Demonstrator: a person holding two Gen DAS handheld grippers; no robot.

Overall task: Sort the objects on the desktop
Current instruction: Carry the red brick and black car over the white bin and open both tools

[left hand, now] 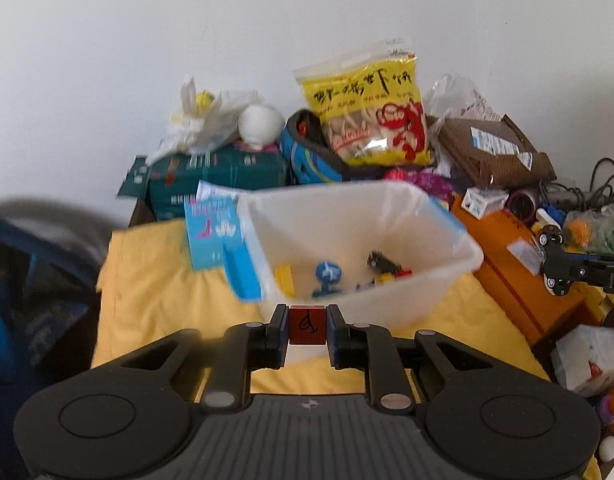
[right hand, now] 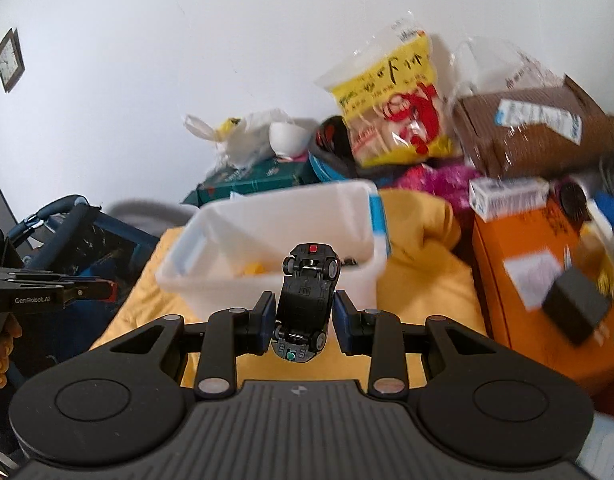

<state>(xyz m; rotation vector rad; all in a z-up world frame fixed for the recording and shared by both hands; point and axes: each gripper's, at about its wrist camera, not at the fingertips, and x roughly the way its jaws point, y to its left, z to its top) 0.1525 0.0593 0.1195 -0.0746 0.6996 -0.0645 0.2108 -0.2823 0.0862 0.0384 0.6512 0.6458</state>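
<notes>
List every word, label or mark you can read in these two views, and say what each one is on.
"GenRobot.AI": on the side of the left gripper, seen from the right wrist.
A handwritten loop like "d" or "9": on the red block in the left gripper.
Black characters on the yellow snack bag: too blurred to read.
Print on the teal box and brown parcel's label: too small.

L gripper (left hand: 307, 326) & R gripper (right hand: 304, 314): jaws clamped, both angled downward.
</notes>
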